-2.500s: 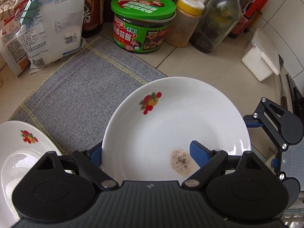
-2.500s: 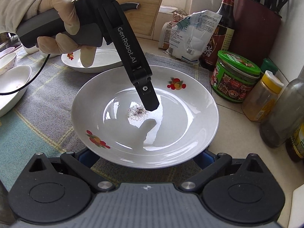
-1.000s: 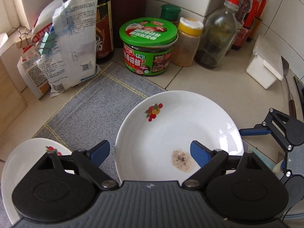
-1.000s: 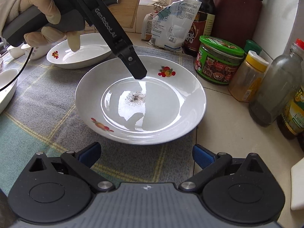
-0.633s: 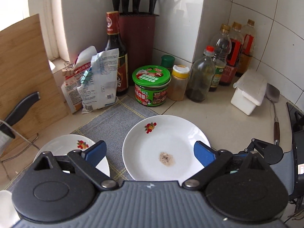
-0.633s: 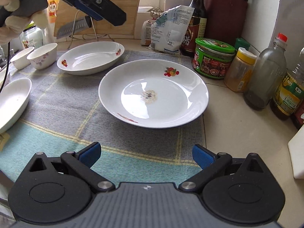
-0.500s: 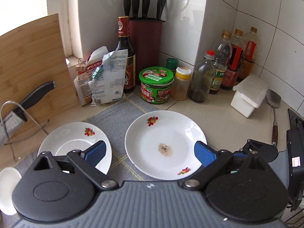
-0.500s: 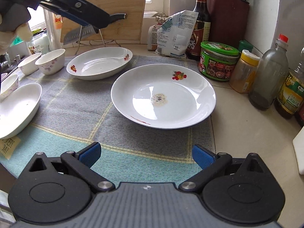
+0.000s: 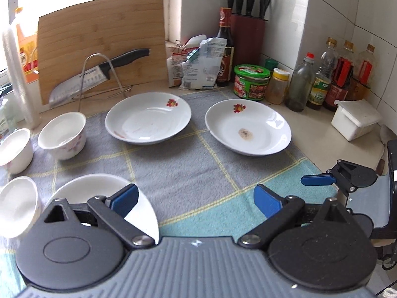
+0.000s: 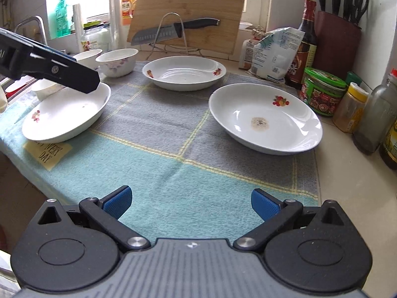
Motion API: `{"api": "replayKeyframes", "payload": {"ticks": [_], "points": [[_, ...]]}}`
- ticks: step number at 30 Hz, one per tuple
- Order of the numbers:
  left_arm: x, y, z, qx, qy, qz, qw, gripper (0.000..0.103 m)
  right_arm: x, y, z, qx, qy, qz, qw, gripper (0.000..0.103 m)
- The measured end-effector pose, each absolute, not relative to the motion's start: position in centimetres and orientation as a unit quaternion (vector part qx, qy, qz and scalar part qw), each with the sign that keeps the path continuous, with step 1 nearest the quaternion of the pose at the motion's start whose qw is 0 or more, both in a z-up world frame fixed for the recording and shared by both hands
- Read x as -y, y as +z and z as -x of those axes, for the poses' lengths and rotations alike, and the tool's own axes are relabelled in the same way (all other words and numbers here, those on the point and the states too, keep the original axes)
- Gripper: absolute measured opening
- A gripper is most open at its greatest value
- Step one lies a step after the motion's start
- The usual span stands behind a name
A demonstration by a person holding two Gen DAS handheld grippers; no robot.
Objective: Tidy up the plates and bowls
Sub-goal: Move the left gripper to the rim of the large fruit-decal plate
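Clearly both the left gripper (image 9: 196,200) and right gripper (image 10: 191,203) hang wide open, empty; best approach the lower-left plate (image 10: 67,114) by its rim, low and level.

A tiled countertop (image 10: 342,173) carries a grey and teal checked cloth (image 10: 173,173), on which three white plates (image 10: 265,121) (image 10: 184,72) (image 10: 65,115) and small bowls (image 9: 63,135) rest apart from one another. Directly on the counter beside the cloth stand a green-lidded jar (image 10: 322,90), bottles (image 9: 299,84), a white box (image 9: 356,119), food bags (image 9: 201,64), a knife block (image 9: 248,37) and a leaning cutting board (image 9: 101,44).
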State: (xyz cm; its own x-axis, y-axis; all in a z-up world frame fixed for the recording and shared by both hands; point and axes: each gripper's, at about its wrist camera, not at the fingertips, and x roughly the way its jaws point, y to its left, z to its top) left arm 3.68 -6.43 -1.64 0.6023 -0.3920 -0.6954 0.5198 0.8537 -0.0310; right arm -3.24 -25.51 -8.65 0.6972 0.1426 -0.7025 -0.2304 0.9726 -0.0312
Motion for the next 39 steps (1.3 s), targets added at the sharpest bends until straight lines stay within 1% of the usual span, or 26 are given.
{"api": "replayKeyframes", "payload": {"ticks": [6,14,27,39], "points": [[3.3,-3.3,-1.5,-0.391,-0.204,-0.057,0.895,0.099,23.4,-8.8,3.7,-0.367,0.139,0.077,0.917,0.103],[-0.3,-3.9,-1.8,-0.403,-0.196,-0.037,0.893,0.099,19.6,-9.6,3.1,-0.347,0.166,0.079,0.920,0.103],[-5.6,-3.8,-5.5,-0.417,-0.235,-0.069,0.875,0.099,10.4,-10.7,0.7,-0.351,0.197,0.097,0.910,0.103],[-6.5,-3.5,-10.5,-0.436,-0.341,-0.132,0.822,0.098,6.6,-11.7,-0.1,-0.348,0.182,0.081,0.916,0.103]]}}
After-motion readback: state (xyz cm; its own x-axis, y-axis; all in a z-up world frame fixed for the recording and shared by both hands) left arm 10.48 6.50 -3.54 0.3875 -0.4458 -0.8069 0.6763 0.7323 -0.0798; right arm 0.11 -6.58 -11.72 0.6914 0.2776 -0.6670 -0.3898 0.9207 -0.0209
